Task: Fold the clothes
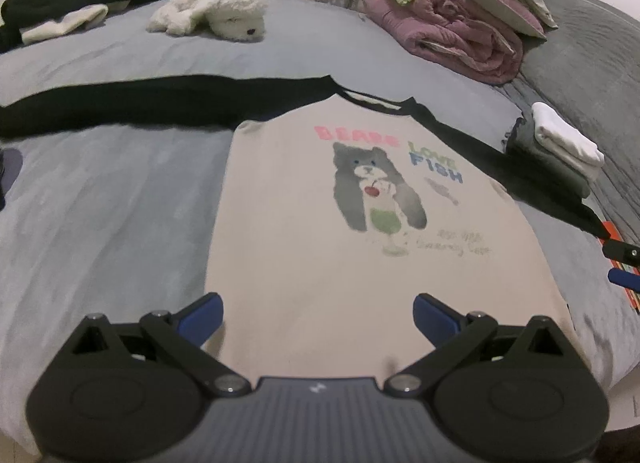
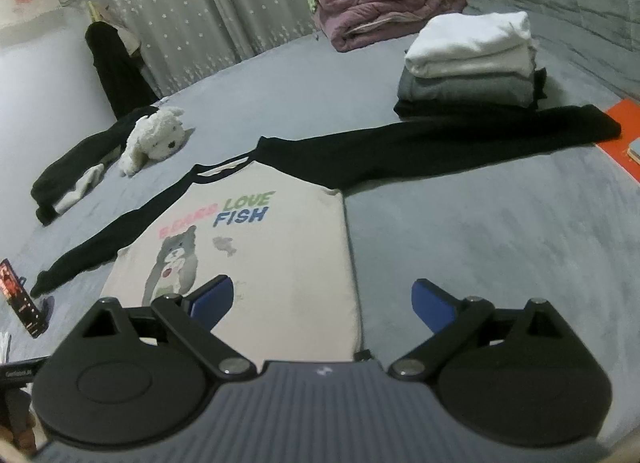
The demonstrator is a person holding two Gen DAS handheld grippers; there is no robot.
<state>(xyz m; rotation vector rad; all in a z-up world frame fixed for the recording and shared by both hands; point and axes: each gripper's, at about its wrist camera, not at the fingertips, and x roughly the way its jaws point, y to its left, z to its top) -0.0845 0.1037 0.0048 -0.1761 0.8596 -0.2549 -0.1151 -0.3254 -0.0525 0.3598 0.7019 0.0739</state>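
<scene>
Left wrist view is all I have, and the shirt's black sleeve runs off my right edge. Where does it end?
Observer: That sleeve lies stretched out flat; its cuff ends beside an orange flat item.
Operator: Is the right gripper holding anything?
Observer: No, the right gripper is open above the shirt's bottom corner.
Operator: Anything under the stack's grey layer?
Observer: Yes, a black garment at the bottom.
</scene>
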